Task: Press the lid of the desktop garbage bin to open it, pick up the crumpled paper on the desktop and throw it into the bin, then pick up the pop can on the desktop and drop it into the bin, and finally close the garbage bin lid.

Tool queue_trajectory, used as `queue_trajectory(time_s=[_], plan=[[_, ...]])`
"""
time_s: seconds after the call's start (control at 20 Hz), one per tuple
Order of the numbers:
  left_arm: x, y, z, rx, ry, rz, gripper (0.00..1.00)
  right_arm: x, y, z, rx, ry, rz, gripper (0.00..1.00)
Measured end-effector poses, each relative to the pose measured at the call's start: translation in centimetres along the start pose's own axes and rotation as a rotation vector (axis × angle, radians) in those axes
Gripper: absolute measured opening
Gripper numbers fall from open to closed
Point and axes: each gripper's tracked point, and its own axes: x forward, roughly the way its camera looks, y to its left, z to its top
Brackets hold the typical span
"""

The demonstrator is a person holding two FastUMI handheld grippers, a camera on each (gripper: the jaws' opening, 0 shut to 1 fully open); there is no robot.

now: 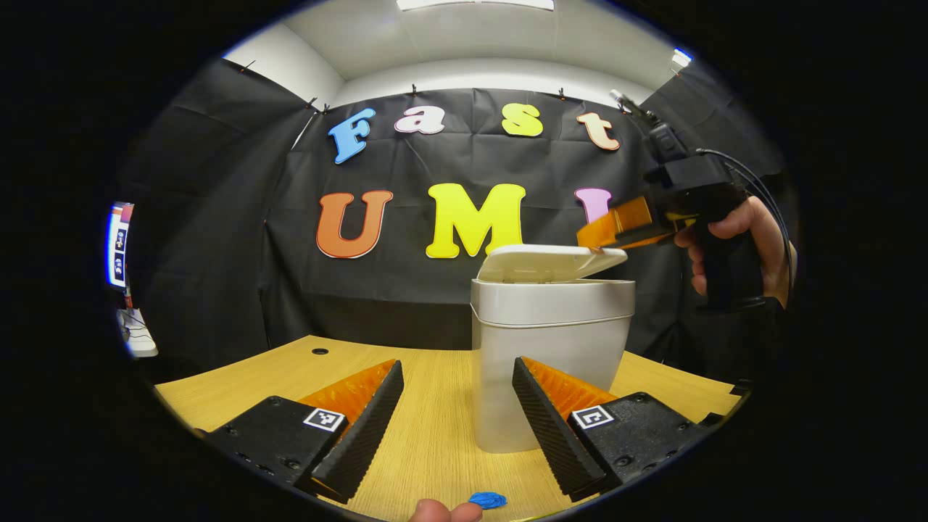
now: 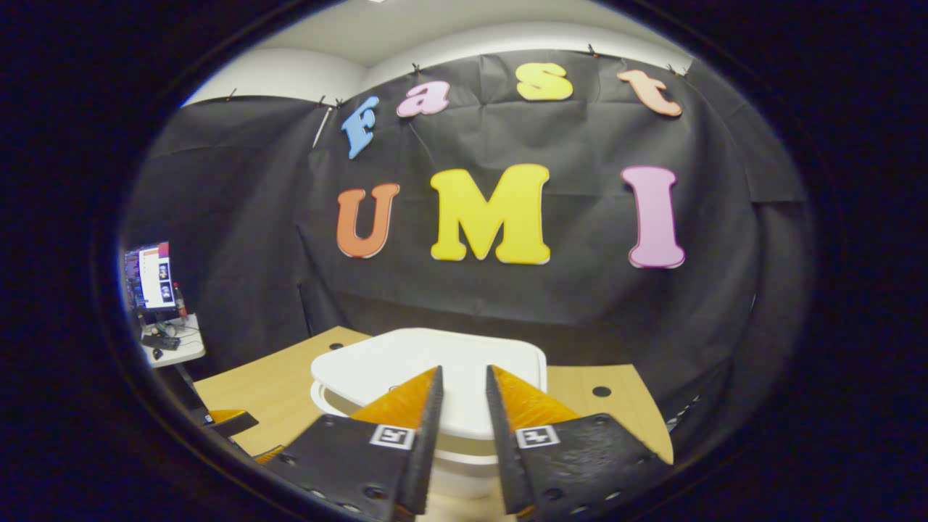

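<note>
The white desktop bin [image 1: 551, 348] stands on the wooden table just beyond my left gripper [image 1: 457, 362], which is open with nothing between its wide-spread fingers. The bin's lid [image 1: 544, 261] sits tilted, lifted a little off the rim. In the left gripper view a hand holds my right gripper [image 1: 591, 243] at the upper right, its tips touching the lid's right edge. In the right gripper view my right gripper [image 2: 464, 368] hovers right over the lid [image 2: 391, 362], fingers nearly together with a slim gap and nothing held.
The table [image 1: 290, 377] has a cable hole [image 1: 320, 351] at the far left. A small blue scrap [image 1: 487, 499] and a person's fingertip [image 1: 442, 512] lie at the near edge. A monitor [image 2: 148, 275] on a small side table stands off to the left.
</note>
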Motion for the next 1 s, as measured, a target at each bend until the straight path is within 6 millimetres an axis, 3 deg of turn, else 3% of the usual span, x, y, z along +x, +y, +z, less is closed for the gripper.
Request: queue_trajectory(time_s=[0.1, 0.15, 0.5, 1.0], plan=[[0.1, -0.4, 0.0, -0.008, -0.003, -0.007, 0.98, -1.6, 0.5, 1.9, -0.021, -0.089, 0.011, 0.85], [0.0, -0.5, -0.1, -0.009, -0.002, -0.007, 0.98, -1.9, 0.3, 1.7, -0.035, -0.101, 0.006, 0.96], [-0.6, -0.3, 0.8, -0.007, -0.027, 0.003, 0.98, -4.4, -0.8, -0.1, -0.015, -0.114, -0.038, 0.95], [-0.6, -0.6, 0.8, -0.033, -0.013, 0.003, 0.98, -9.7, -1.8, -6.6, 0.071, -0.094, -0.051, 0.95]])
